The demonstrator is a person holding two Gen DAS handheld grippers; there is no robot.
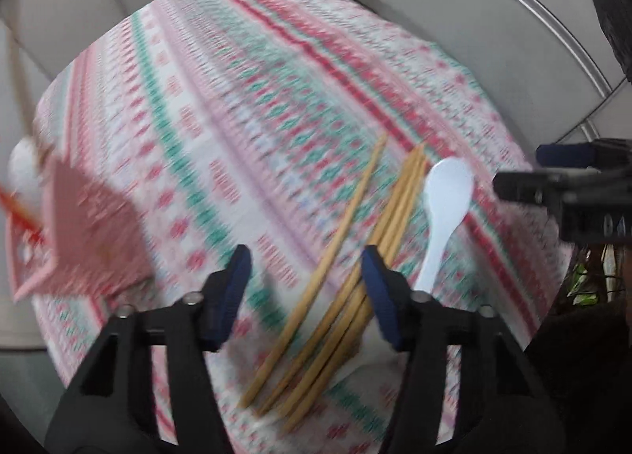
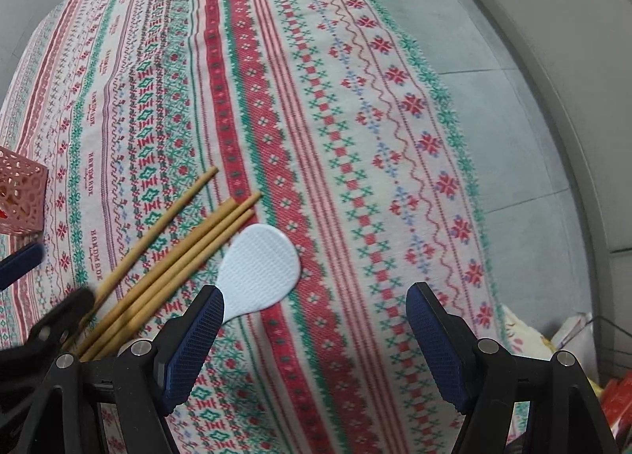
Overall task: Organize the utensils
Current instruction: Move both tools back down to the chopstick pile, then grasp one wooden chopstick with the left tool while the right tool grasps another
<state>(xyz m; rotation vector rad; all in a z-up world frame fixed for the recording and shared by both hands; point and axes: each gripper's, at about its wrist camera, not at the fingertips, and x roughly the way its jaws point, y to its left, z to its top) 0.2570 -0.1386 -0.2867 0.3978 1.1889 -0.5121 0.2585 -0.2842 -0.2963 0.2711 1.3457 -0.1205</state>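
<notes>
- My left gripper (image 1: pixel 306 296) points down at the surface (image 1: pixel 245 106), which is covered with a cloth of red, green and white stripes.
- Its jaws stand apart and pinch nothing. The bundle of wooden chopsticks (image 1: pixel 355 280) lies on the cloth under them; one stick lies between the two pads, and the others pass under the right pad.
- A white plastic spoon (image 1: pixel 442 209) lies just beside the chopsticks, on their right side, with its bowl pointing away from me.
- A pink perforated basket (image 1: pixel 79 232) stands at the left edge of this view, well apart from the chopsticks. The picture is blurred there, so I cannot tell what is in it.
- My right gripper (image 2: pixel 316 339) also points down, with its jaws spread wide and nothing held between them.
- In the right wrist view the spoon (image 2: pixel 258 268) lies just beside the left pad, and its handle goes behind that pad. The chopsticks (image 2: pixel 170 256) lie left of it, and the basket (image 2: pixel 21 193) is at the far left.
</notes>
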